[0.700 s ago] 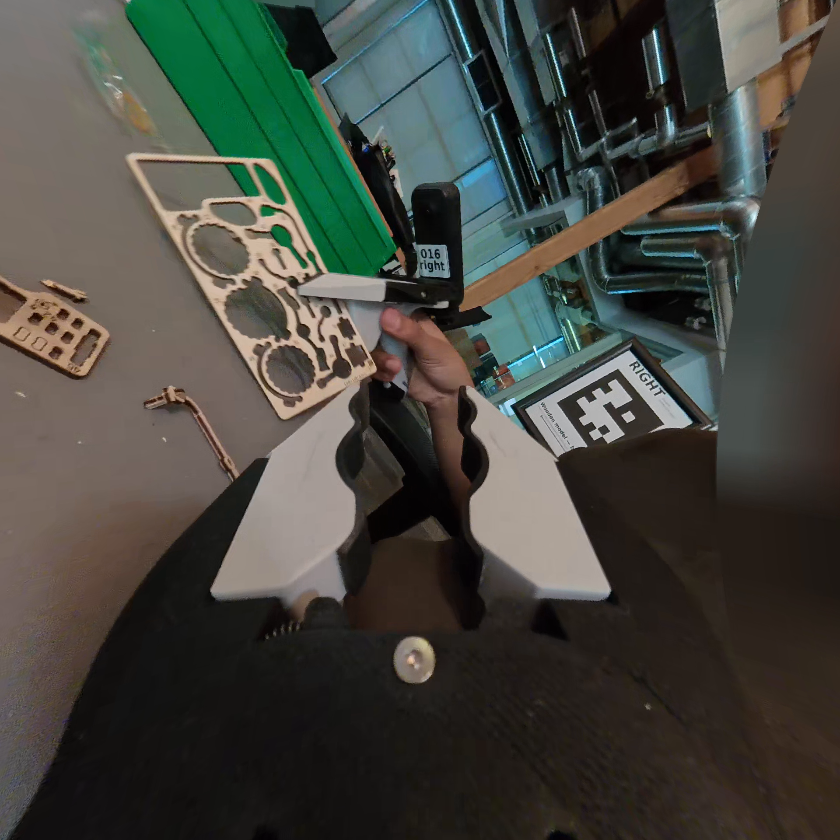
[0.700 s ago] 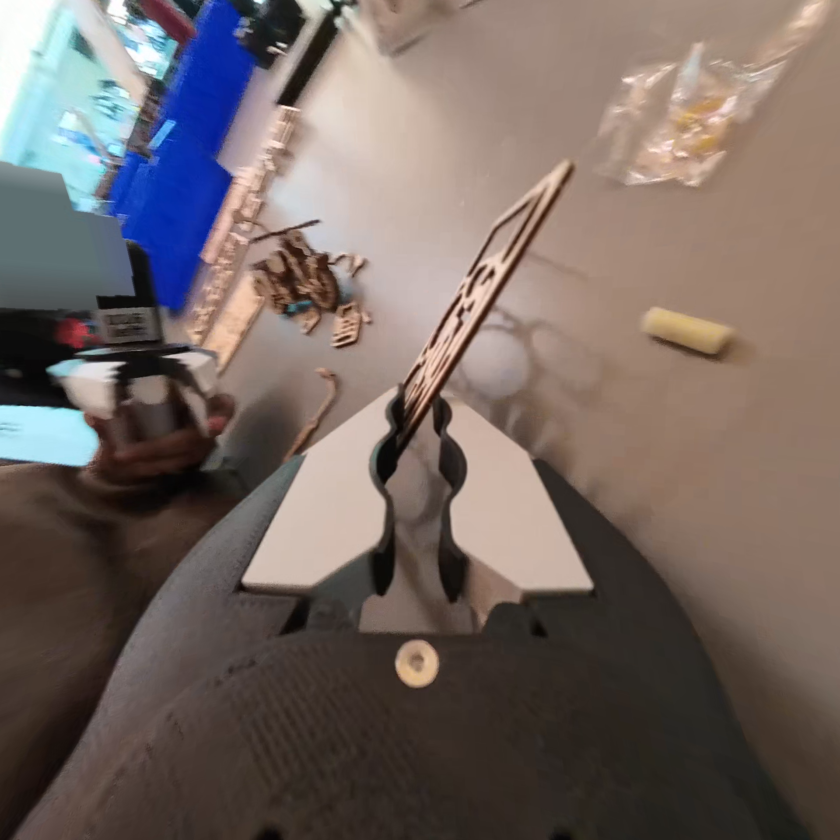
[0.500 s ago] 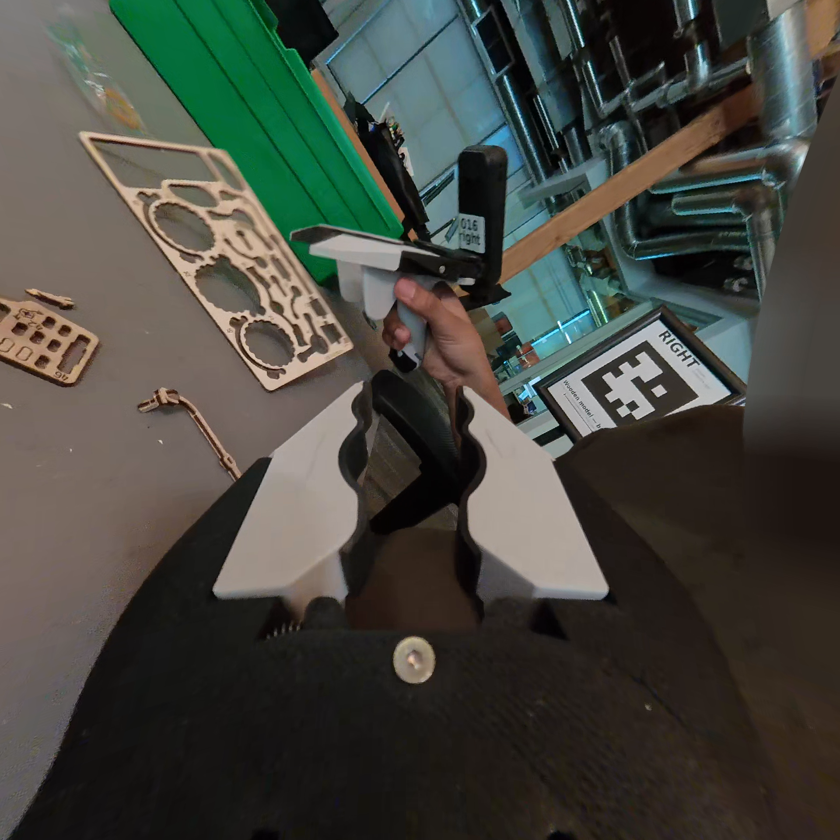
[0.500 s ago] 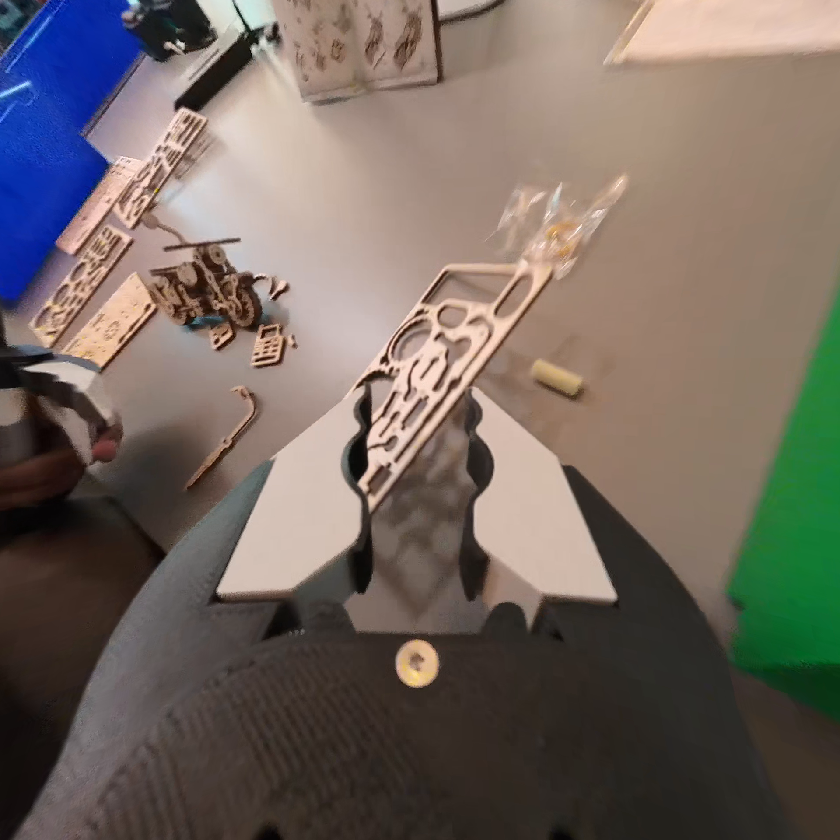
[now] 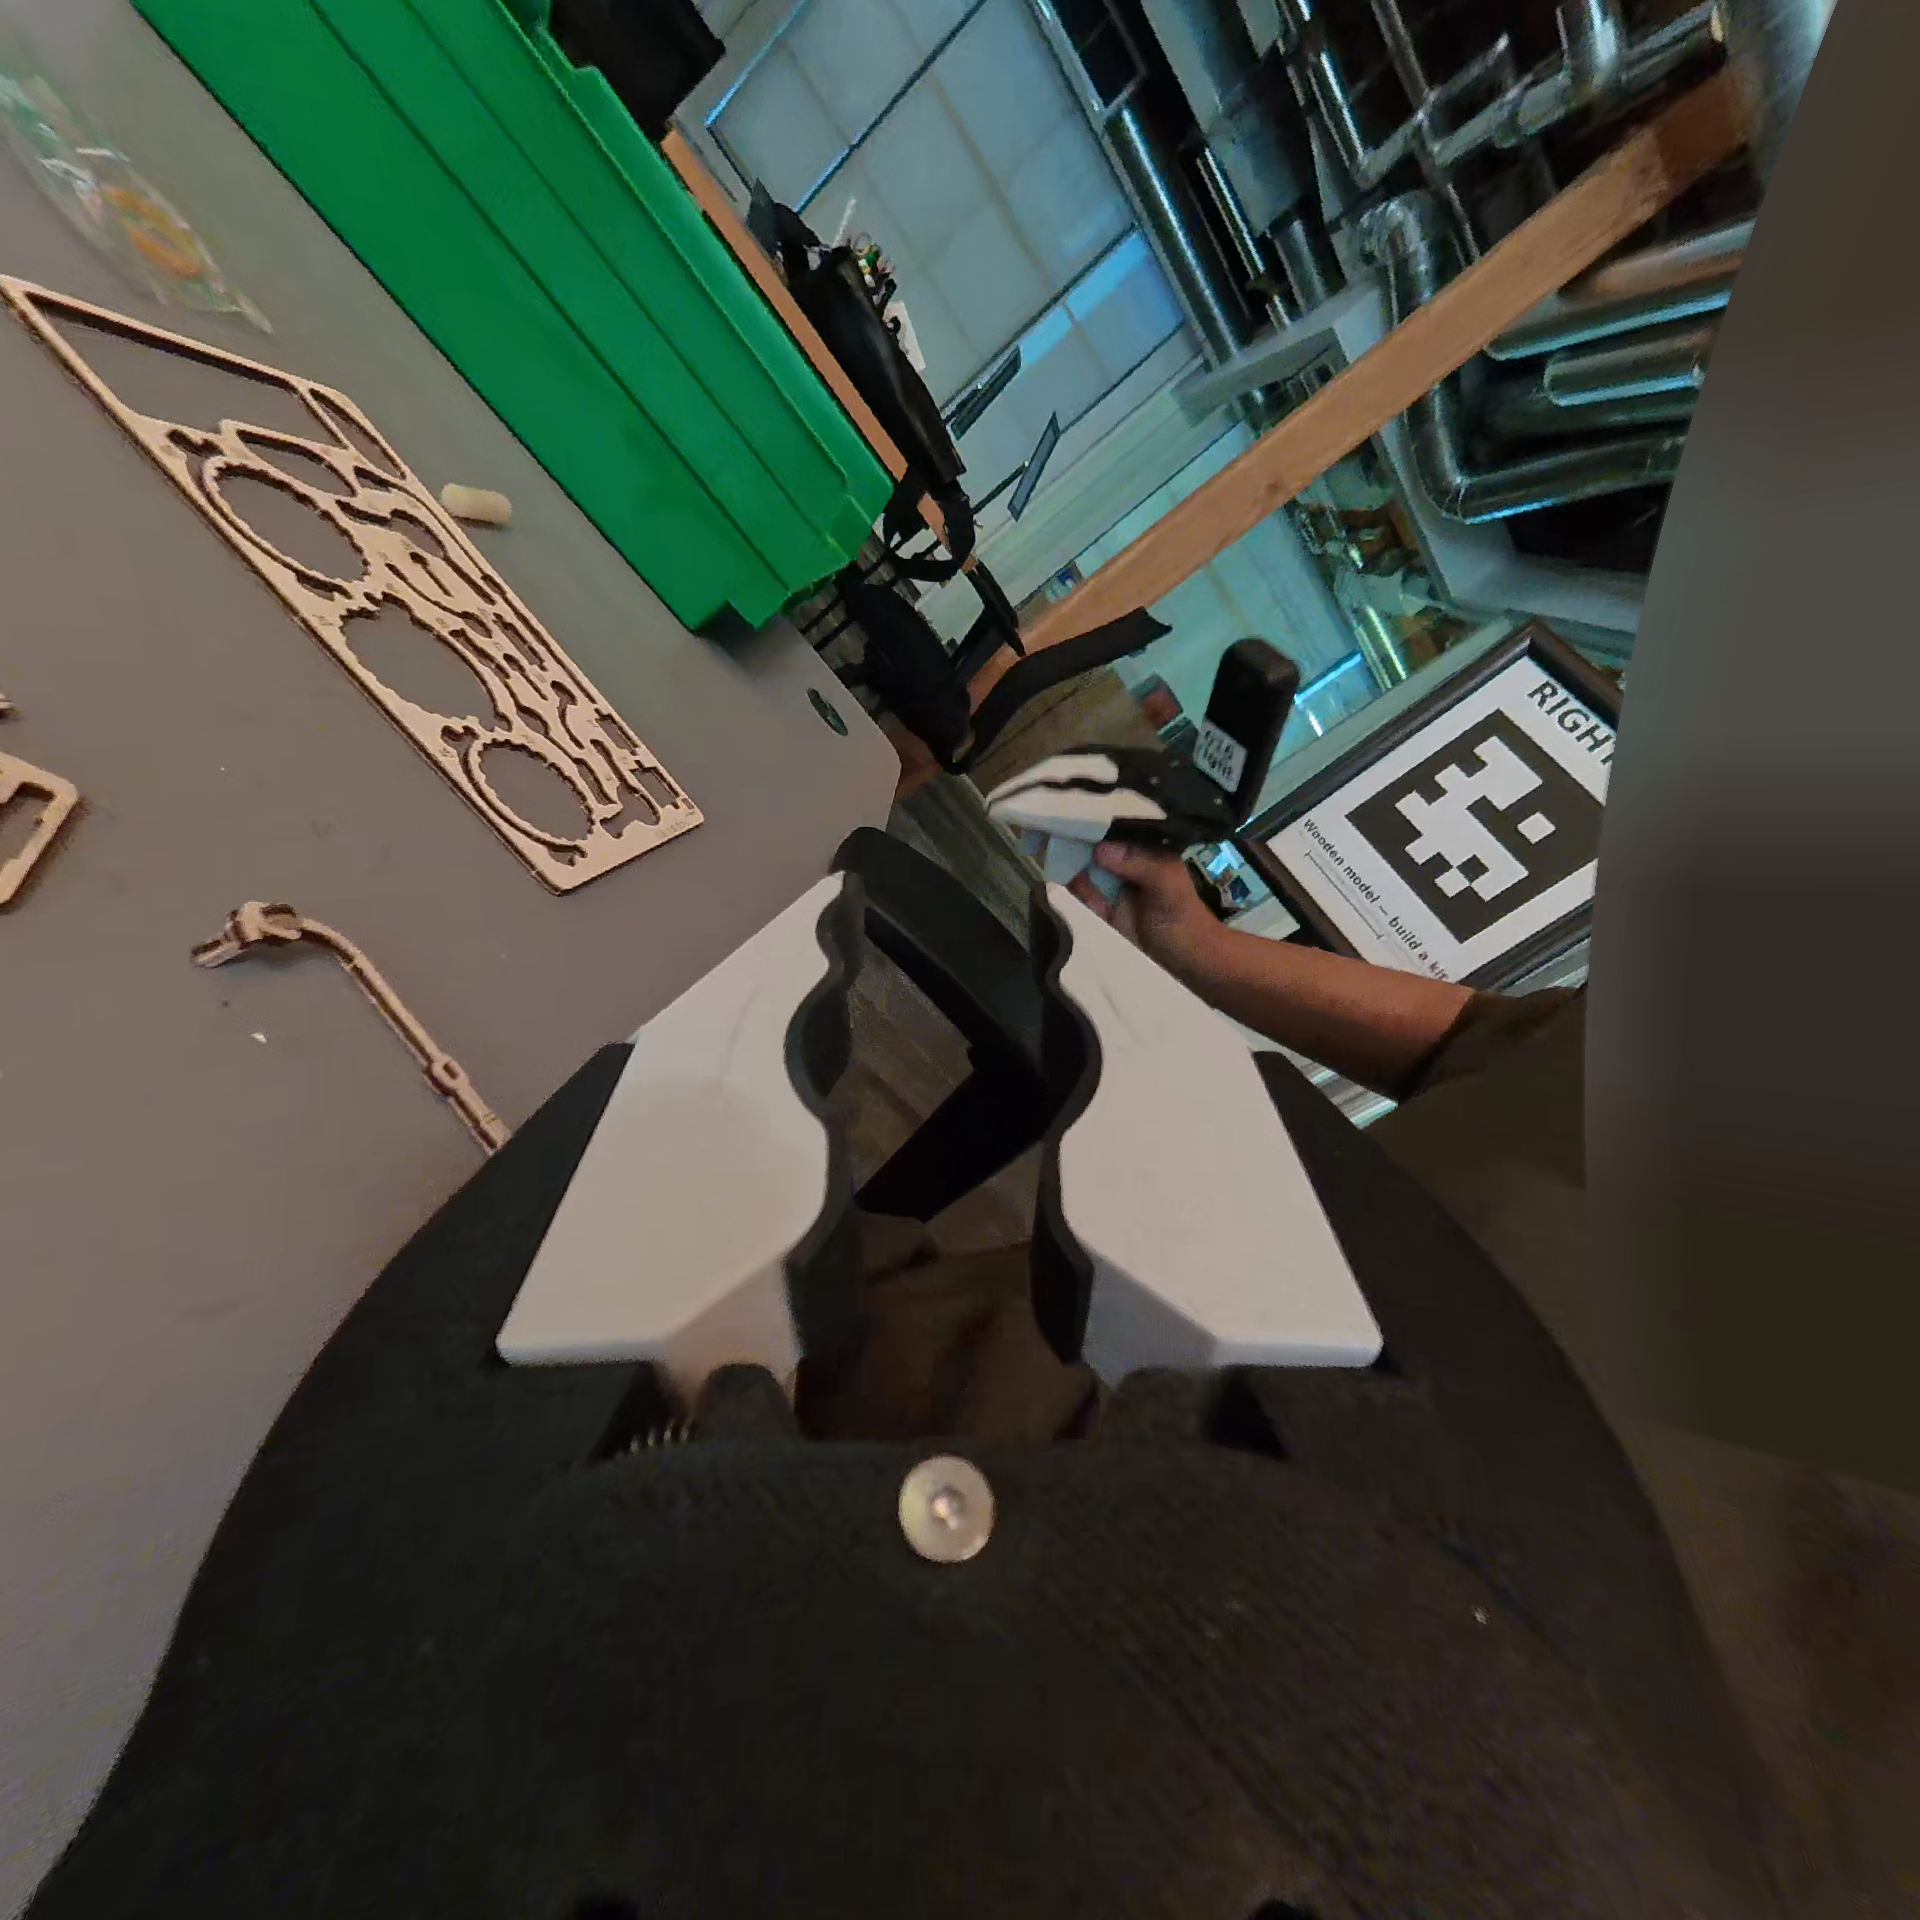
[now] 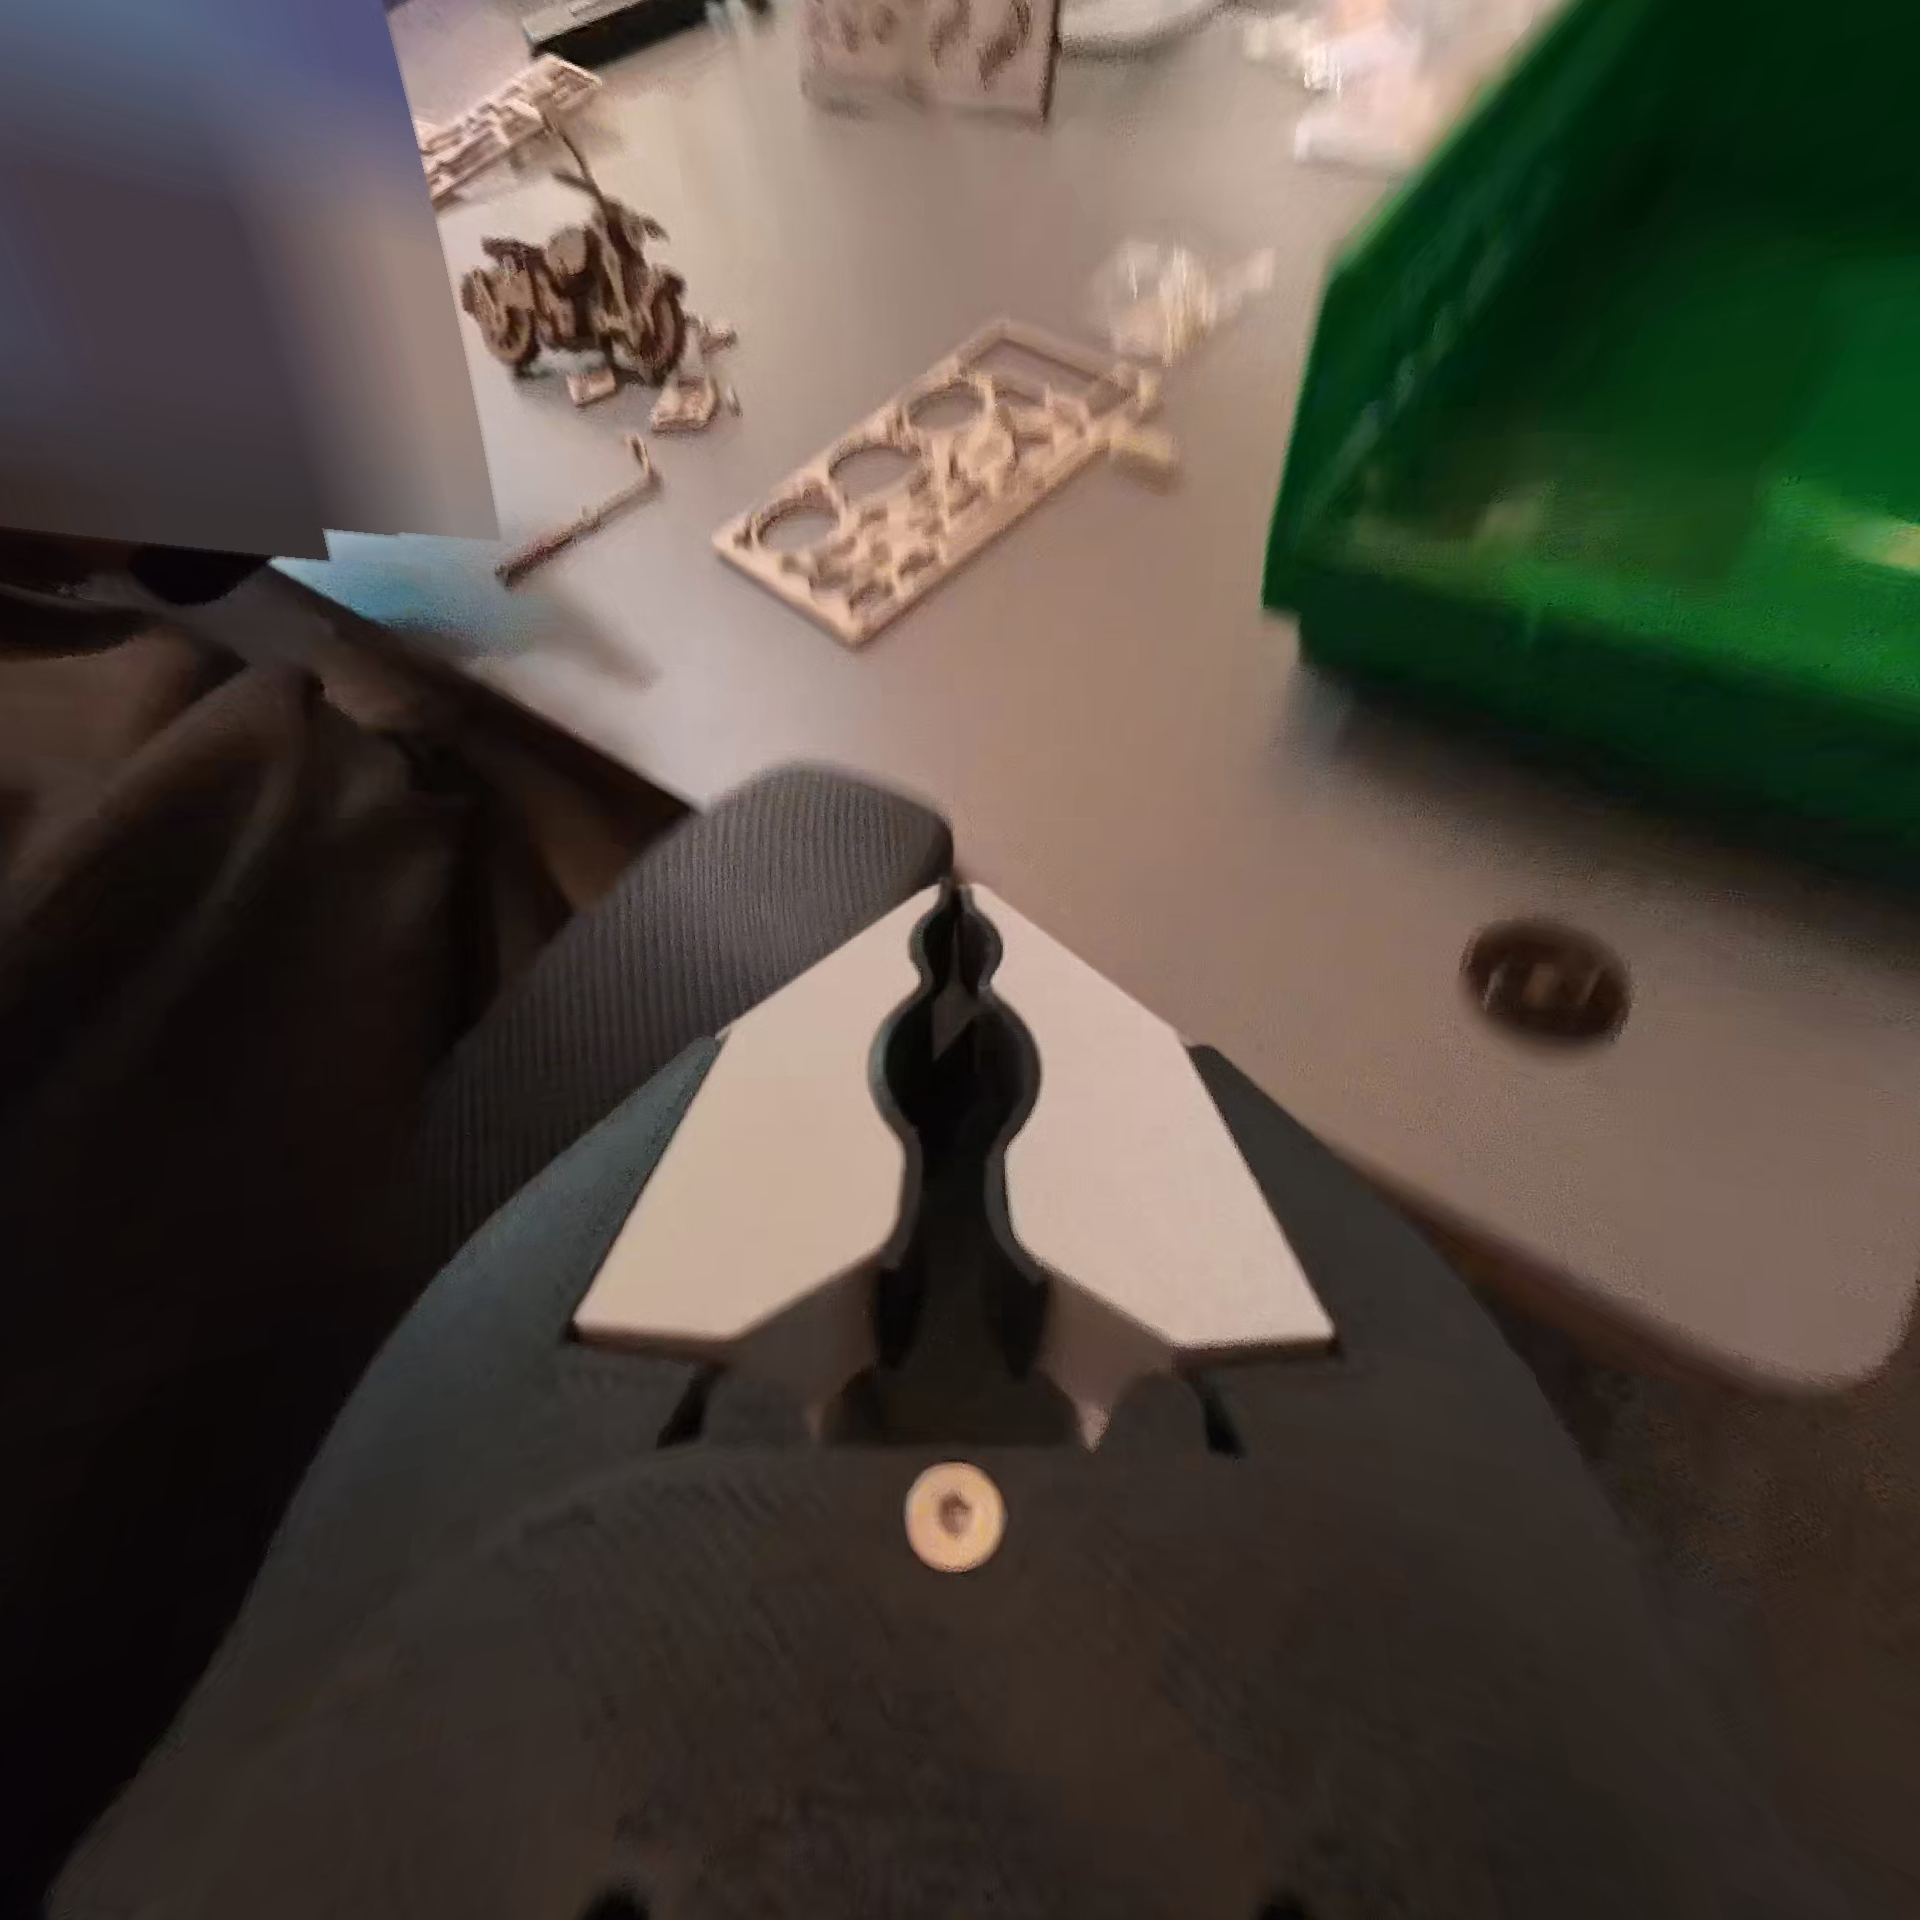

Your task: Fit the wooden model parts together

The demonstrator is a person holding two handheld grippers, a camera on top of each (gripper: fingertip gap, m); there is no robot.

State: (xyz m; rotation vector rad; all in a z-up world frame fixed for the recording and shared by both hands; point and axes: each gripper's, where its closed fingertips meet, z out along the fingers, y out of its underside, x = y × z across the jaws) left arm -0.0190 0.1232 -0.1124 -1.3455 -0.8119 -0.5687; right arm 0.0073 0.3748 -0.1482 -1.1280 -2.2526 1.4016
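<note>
A flat wooden parts sheet (image 5: 353, 582) with round cut-outs lies on the grey table (image 5: 208, 1195); it also shows in the right wrist view (image 6: 935, 478). A bent wooden rod part (image 5: 353, 997) lies near the table's front edge. A part-built wooden motorcycle model (image 6: 577, 291) stands farther back. My left gripper (image 5: 945, 894) is open and empty, held above the table's corner. My right gripper (image 6: 954, 894) is shut and empty, held off the table edge; it shows in the left wrist view (image 5: 1070, 790) in a person's hand.
A green bin (image 6: 1621, 416) stands at the table's right side, also in the left wrist view (image 5: 582, 312). A pale small cylinder (image 5: 476, 504) and a clear plastic bag (image 5: 104, 208) lie beside the sheet. A round hole (image 6: 1545, 982) is in the table corner. More wooden sheets lie at the back. The part-built wooden motorcycle model (image 6: 577, 291) lies some 15 centimeters from my left tips, 40 centimeters from my right tips.
My right gripper let go of the wooden sheet, which now lies flat on the table. The right gripper drew back off the table edge and closed. The left gripper stayed open.
</note>
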